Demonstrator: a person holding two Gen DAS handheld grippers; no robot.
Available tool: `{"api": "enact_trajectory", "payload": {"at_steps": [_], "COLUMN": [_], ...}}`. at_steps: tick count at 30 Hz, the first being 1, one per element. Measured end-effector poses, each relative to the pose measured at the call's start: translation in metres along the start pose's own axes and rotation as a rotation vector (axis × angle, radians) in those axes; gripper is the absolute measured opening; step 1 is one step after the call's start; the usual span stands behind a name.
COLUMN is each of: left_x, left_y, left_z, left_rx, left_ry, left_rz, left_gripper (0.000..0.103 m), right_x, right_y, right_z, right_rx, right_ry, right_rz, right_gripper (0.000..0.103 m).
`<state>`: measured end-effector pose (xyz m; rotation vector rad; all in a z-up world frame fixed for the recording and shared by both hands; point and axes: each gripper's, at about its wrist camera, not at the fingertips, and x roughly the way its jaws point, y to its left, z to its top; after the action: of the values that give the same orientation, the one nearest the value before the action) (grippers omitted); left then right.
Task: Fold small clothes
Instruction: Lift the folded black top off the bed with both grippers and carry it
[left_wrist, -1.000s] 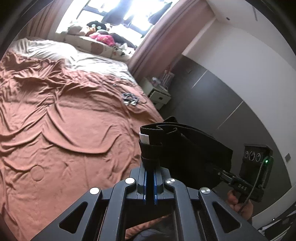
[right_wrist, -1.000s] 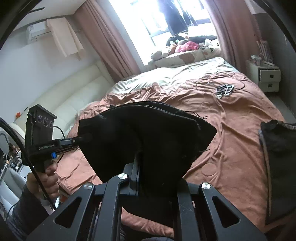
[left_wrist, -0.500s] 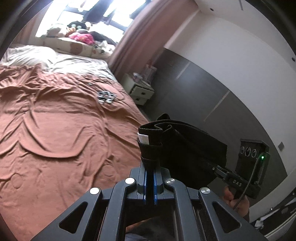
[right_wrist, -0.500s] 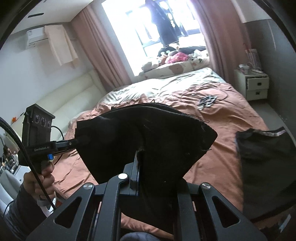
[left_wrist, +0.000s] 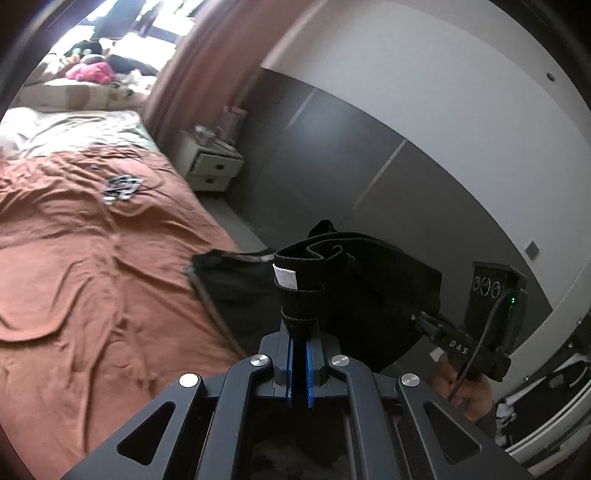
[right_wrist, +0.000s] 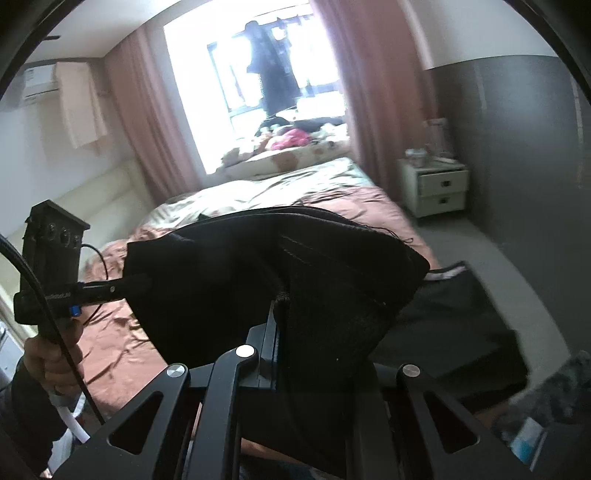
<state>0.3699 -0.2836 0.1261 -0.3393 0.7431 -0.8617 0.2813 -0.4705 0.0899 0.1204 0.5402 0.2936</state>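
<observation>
A small black garment (left_wrist: 369, 288) hangs in the air between both grippers, folded over itself. My left gripper (left_wrist: 299, 328) is shut on its ribbed waistband, where a white label (left_wrist: 285, 277) shows. My right gripper (right_wrist: 279, 302) is shut on the other edge of the black garment (right_wrist: 258, 280), which drapes over its fingers and hides them. Each view shows the other gripper pinching the cloth: the right gripper (left_wrist: 424, 321) with a hand below it, and the left gripper (right_wrist: 129, 284). A second dark garment (left_wrist: 236, 291) lies flat at the bed's near right edge, also visible as the dark garment (right_wrist: 454, 325).
The bed carries a rust-brown cover (left_wrist: 92, 277) with a small tangle of dark items (left_wrist: 120, 186) lying on it. A white nightstand (right_wrist: 434, 186) stands by the dark grey wall. Pillows and toys (right_wrist: 291, 140) sit under the bright window. Grey floor (right_wrist: 480, 243) runs along the bed.
Both grippers have swung to the right with the black garment held between them. The second dark garment and the bed's right edge have come closer to the middle of both views.
</observation>
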Motion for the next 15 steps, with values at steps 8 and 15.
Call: {"api": "enact_trajectory", "payload": {"at_steps": [8, 15], "left_x": [0.053, 0.091], "left_y": [-0.062, -0.098], "left_z": [0.012, 0.024], "left_rx": [0.054, 0.098], "left_ry": [0.049, 0.073], "left_rz": [-0.081, -0.158], "left_gripper": [0.005, 0.004], "right_x": [-0.051, -0.063], "right_y": [0.004, 0.011], "right_z": [0.001, -0.013], "right_rx": [-0.019, 0.019], "right_ry": [-0.069, -0.102], "right_rz": [-0.091, -0.155], "right_gripper": [0.008, 0.008]}}
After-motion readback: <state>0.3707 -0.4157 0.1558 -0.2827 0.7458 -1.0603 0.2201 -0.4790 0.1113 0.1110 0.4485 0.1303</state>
